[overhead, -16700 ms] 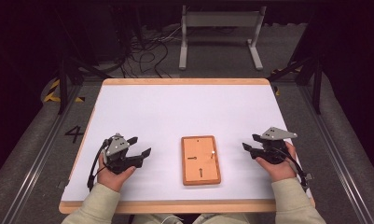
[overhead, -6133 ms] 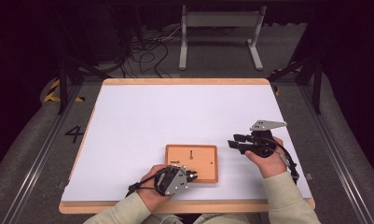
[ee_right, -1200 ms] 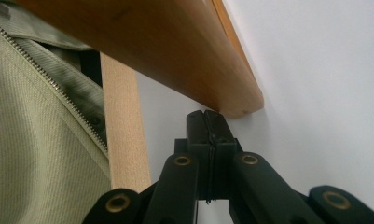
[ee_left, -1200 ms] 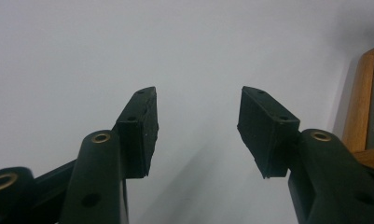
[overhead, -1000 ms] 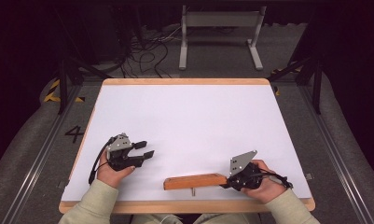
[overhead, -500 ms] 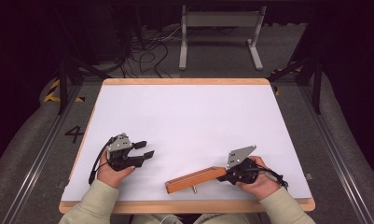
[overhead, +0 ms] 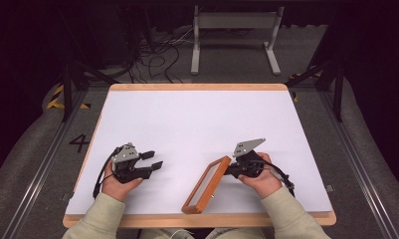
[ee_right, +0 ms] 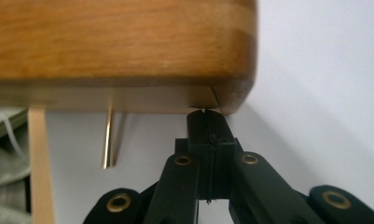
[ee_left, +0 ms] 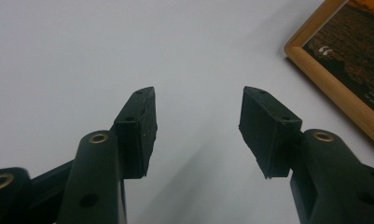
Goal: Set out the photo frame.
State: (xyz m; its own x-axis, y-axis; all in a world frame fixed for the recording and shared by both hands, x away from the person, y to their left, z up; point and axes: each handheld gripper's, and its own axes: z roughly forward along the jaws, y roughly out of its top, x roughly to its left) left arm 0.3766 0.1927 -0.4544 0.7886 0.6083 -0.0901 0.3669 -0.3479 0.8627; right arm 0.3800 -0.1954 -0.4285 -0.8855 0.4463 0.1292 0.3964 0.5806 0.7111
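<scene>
From above, the right gripper [overhead: 230, 171] tilts a rectangular orange-brown wooden picture frame [overhead: 207, 184] up off the white tabletop [overhead: 197, 119], while its own view shows jaws pressed together at the frame's corner, and the left gripper [ee_left: 196, 126], jaws wide apart and empty, glimpses the frame's dark printed picture.

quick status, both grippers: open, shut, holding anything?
Left gripper: open, jaws spread, nothing between them.
Right gripper: jaws shut, tips under the tilted wooden picture frame; whether they clamp it cannot be told.
</scene>
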